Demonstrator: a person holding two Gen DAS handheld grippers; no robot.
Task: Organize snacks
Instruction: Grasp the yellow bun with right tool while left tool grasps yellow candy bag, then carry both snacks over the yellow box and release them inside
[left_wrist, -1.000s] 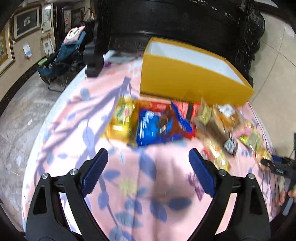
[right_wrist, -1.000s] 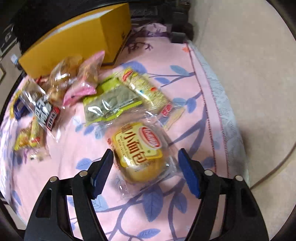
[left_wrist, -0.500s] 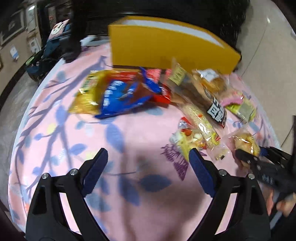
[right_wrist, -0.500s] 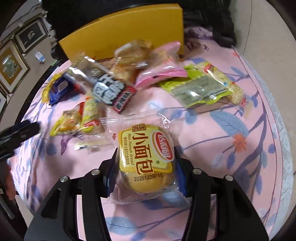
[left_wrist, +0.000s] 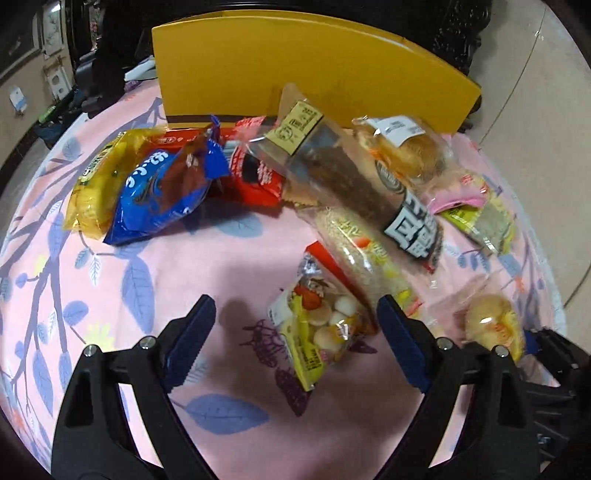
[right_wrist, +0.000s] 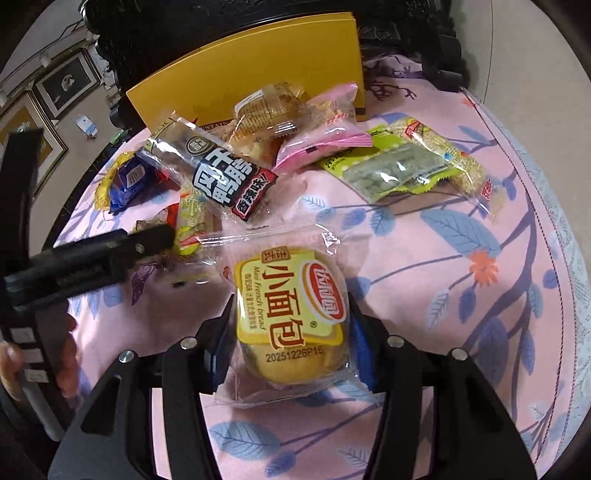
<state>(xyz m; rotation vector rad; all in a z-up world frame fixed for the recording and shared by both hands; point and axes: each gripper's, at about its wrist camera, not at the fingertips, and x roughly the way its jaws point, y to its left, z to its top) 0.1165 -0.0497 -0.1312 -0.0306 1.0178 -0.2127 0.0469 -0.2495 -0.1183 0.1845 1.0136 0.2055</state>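
Observation:
Several snack packets lie on a pink floral tablecloth (left_wrist: 166, 280) in front of a yellow box (left_wrist: 295, 74). My right gripper (right_wrist: 291, 343) is shut on a mini French bread packet (right_wrist: 291, 314) with a yellow label; it also shows in the left wrist view (left_wrist: 493, 326). My left gripper (left_wrist: 295, 328) is open, its jaws on either side of a small yellow candy packet (left_wrist: 317, 328) on the cloth. It appears as a black bar in the right wrist view (right_wrist: 96, 254). A blue packet (left_wrist: 162, 192) lies to the left.
A long dark packet (left_wrist: 369, 195), a red packet (left_wrist: 255, 173), a bun (left_wrist: 406, 147), a pink packet (right_wrist: 325, 125) and green packets (right_wrist: 391, 170) crowd the area before the box (right_wrist: 258, 74). The table edge (right_wrist: 546, 206) runs along the right. Dark furniture stands behind.
My right gripper closed on the bread packet and holds it. My left gripper moved forward and right from the blue packet area to straddle the small yellow candy packet.

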